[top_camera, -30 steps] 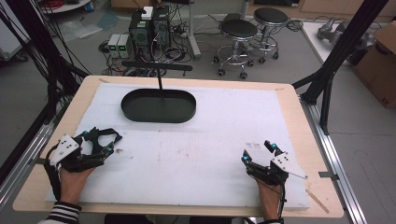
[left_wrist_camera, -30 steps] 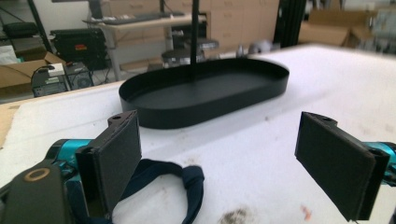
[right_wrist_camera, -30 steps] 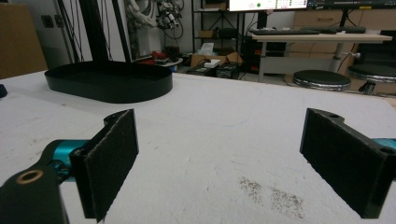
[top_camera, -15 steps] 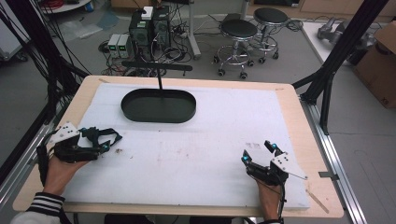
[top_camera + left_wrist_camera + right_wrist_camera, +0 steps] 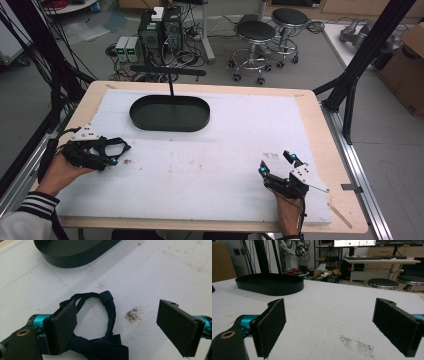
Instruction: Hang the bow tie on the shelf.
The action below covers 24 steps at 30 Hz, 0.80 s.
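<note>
Two tongs [image 5: 117, 152] [image 5: 276, 162], one bow tie [image 5: 100, 340].

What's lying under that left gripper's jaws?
A dark blue bow tie with its looped strap lies on the white mat between the left gripper's open jaws. Its near part is covered by one jaw, so the whole shape cannot be seen.

One bow tie [image 5: 100, 340], one tray [image 5: 170, 113]

No text, label, brand, number or sign is legible anywhere in these views.
</note>
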### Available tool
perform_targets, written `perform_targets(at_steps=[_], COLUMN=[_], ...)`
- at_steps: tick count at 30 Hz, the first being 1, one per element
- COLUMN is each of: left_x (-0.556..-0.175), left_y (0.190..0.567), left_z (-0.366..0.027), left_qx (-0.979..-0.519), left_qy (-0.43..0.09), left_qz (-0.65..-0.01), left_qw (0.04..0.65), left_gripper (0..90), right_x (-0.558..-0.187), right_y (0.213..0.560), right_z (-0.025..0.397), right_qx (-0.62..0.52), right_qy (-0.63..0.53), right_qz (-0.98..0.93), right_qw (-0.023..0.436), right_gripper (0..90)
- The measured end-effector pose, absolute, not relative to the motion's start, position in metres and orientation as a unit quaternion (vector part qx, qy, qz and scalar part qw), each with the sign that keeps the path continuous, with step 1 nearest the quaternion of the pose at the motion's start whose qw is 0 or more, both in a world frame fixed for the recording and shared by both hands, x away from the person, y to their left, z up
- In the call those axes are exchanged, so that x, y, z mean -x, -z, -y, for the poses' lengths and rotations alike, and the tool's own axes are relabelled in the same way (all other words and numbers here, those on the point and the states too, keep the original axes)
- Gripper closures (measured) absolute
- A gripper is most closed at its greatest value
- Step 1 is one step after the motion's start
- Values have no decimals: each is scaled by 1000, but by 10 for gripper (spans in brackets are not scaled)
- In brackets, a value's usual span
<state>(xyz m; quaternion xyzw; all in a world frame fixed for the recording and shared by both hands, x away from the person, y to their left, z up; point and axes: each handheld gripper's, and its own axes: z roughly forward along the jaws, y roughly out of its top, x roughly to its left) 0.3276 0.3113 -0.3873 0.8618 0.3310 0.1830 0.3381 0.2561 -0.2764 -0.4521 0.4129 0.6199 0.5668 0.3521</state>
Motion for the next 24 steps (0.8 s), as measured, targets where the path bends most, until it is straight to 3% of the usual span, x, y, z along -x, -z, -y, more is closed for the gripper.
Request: perform_targets(at_steps=[13, 24], left_x=[-346, -358], left_y=[396, 407], left_z=[-302, -299], left_qx=[-897, -905], left_qy=[-148, -122], left_qz=[-330, -339], left_qw=[254, 225], left_gripper=[247, 322], right_x=[-256, -256], right_y=[452, 452], right_z=[277, 278], right_qx=[-412, -415], right_qy=[-568, -570], right_qz=[-618, -615], right_qw=[356, 353], right_gripper=[105, 105])
